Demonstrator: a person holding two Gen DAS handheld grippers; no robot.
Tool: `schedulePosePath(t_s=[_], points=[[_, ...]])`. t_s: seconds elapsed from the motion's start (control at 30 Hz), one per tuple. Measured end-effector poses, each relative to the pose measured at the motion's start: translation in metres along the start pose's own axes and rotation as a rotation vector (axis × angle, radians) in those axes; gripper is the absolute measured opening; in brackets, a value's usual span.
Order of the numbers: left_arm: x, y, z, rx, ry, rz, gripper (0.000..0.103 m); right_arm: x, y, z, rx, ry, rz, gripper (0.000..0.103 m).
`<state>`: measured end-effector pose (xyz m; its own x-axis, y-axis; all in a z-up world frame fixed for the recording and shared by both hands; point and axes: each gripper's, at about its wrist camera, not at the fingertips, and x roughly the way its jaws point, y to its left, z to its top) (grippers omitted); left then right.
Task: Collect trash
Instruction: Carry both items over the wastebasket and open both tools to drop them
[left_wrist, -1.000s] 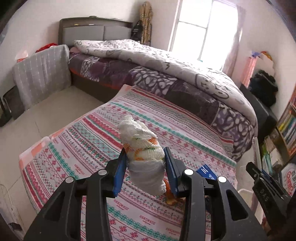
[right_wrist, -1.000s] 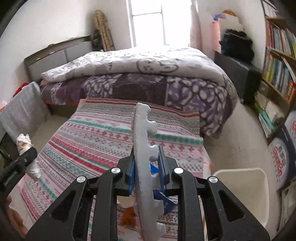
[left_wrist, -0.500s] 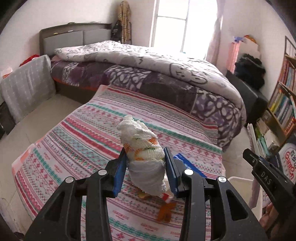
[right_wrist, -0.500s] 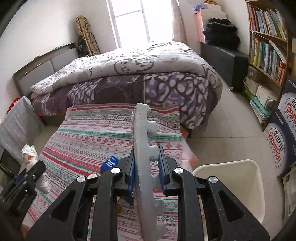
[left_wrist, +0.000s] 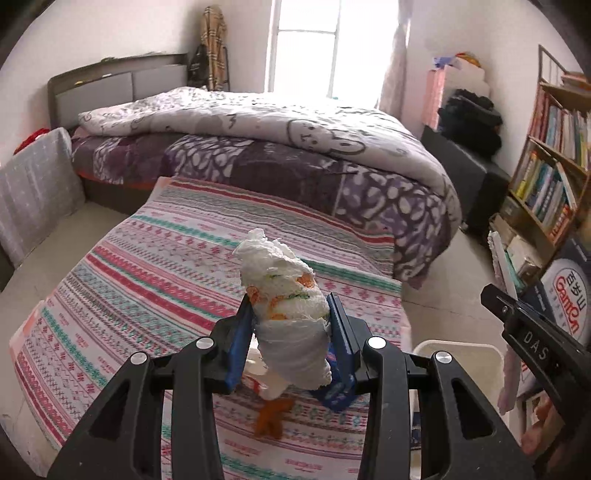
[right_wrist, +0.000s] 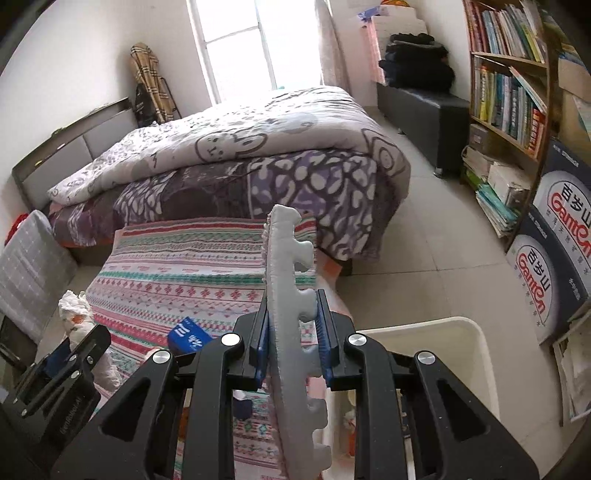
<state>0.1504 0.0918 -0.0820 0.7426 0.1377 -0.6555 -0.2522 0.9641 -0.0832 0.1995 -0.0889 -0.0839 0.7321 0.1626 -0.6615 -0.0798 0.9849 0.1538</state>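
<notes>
My left gripper is shut on a crumpled white paper wad with orange stains and holds it above the striped cloth. The wad also shows in the right wrist view. My right gripper is shut on a grey notched foam strip that stands upright, beside the white bin. The bin's rim also shows in the left wrist view. A blue packet and an orange scrap lie on the cloth.
A bed with a purple and white duvet stands behind the cloth. A bookshelf and printed cardboard boxes line the right wall. A grey cushion leans at the left.
Both grippers have swung to the right with their loads still held. The white bin has come further into both views, and the bookshelf and boxes are now nearer.
</notes>
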Motion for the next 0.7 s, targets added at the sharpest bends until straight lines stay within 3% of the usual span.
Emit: schedulePosePath(t_s=[0.7], points=[[0.007, -0.089, -0.023, 0.149, 0.03, -0.094, 0.04, -0.007, -0.1, 0.004, 0.156, 0.047, -0.139, 0.022]])
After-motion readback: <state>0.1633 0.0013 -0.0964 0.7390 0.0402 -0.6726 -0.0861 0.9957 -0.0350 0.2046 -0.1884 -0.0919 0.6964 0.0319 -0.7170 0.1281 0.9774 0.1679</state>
